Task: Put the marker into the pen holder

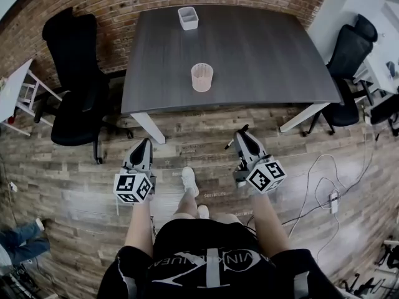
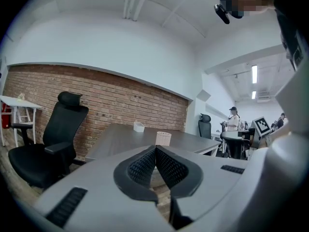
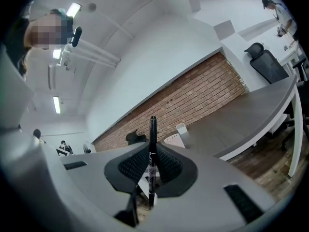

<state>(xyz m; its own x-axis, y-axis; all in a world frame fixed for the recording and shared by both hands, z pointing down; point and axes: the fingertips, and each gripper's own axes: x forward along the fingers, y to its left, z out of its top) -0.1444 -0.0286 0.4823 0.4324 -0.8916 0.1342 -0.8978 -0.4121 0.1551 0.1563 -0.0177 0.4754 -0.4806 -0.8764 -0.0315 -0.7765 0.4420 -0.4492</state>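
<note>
A black marker (image 3: 153, 149) stands crosswise between the jaws of my right gripper (image 3: 152, 159), which is shut on it; in the head view the marker (image 1: 237, 136) pokes out beside that gripper (image 1: 242, 133), over the wooden floor in front of the table. The pink mesh pen holder (image 1: 202, 77) stands upright near the front edge of the dark grey table (image 1: 262, 55); it also shows as the pen holder (image 2: 163, 138) and, small, as the pen holder (image 3: 175, 141). My left gripper (image 1: 145, 143) hangs over the floor at the left, shut on nothing (image 2: 155, 150).
A white square cup (image 1: 187, 17) stands at the table's far edge by the brick wall. A black office chair (image 1: 76, 86) is left of the table, more chairs (image 1: 349, 55) at the right. Cables (image 1: 324, 185) lie on the floor at the right. The person's legs and shoes (image 1: 190, 180) are below.
</note>
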